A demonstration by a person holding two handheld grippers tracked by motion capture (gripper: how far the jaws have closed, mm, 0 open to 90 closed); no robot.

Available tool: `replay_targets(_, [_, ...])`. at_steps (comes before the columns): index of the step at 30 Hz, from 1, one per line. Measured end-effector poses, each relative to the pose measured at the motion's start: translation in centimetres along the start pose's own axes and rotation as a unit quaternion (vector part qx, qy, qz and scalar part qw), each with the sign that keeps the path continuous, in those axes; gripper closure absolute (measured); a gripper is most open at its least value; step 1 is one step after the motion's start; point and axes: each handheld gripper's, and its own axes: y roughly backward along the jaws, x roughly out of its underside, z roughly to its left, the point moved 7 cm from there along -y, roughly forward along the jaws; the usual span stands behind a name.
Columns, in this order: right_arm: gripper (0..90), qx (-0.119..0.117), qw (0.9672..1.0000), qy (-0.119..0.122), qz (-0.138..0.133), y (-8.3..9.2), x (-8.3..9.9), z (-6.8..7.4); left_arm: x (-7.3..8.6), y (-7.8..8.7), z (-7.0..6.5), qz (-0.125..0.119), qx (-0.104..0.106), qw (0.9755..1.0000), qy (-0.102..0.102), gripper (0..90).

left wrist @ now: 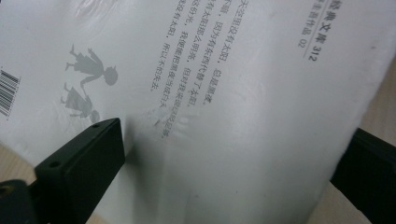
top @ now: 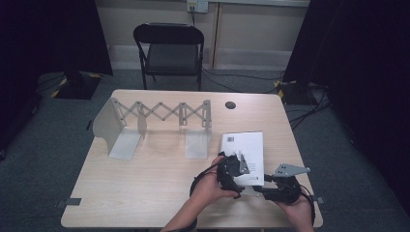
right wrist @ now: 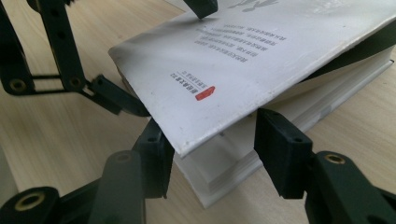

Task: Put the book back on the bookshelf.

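High view: book (top: 246, 145) lies lower right, near the table (top: 145, 193) edge. Left gripper (top: 231, 170) spread across it; right gripper (top: 270, 189) straddles its corner, pinch unclear.

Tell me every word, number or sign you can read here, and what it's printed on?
"312": on the white book's cover, after Chinese characters too blurred to read.
Barcode: on the same cover, digits unreadable.
Columns of Chinese text: cover, too blurred to quote.
Red stamp with small print beside it: cover, too small to read.
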Motion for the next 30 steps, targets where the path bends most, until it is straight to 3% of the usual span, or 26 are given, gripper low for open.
replay_targets(4, [48.7, -0.001, 1.0, -0.002, 0.001, 0.0, 0.0, 0.0, -0.2, -0.2, 0.2, 0.005, -0.026, 0.9996, -0.012, 3.8])
replay_targets(6, [48.7, -0.002, 1.0, -0.003, 0.001, 0.0, 0.0, 0.0, -0.2, -0.1, 0.2, 0.002, -0.024, 0.9997, -0.004, 7.5])
replay_targets(12, [47.9, 0.002, 1.0, 0.002, 0.0, 0.0, -0.1, 0.0, -0.1, 0.3, 0.3, -0.007, -0.021, 0.9997, -0.007, 11.3])
replay_targets(15, [45.1, 0.015, 0.9998, 0.015, 0.006, -0.1, 0.1, -0.1, -0.1, 0.1, 0.2, -0.009, -0.024, 0.9996, -0.009, 11.8])
replay_targets(25, [43.6, 0.025, 0.9988, 0.029, 0.03, -0.4, 1.1, -0.7, -0.2, 0.5, 0.3, -0.006, -0.017, 0.9998, -0.011, 14.7])
replay_targets(30, [44.3, 0.035, 0.9986, 0.025, 0.029, -0.4, 1.0, -0.9, -0.2, 0.5, 0.2, -0.005, -0.017, 0.9998, -0.01, 14.8])
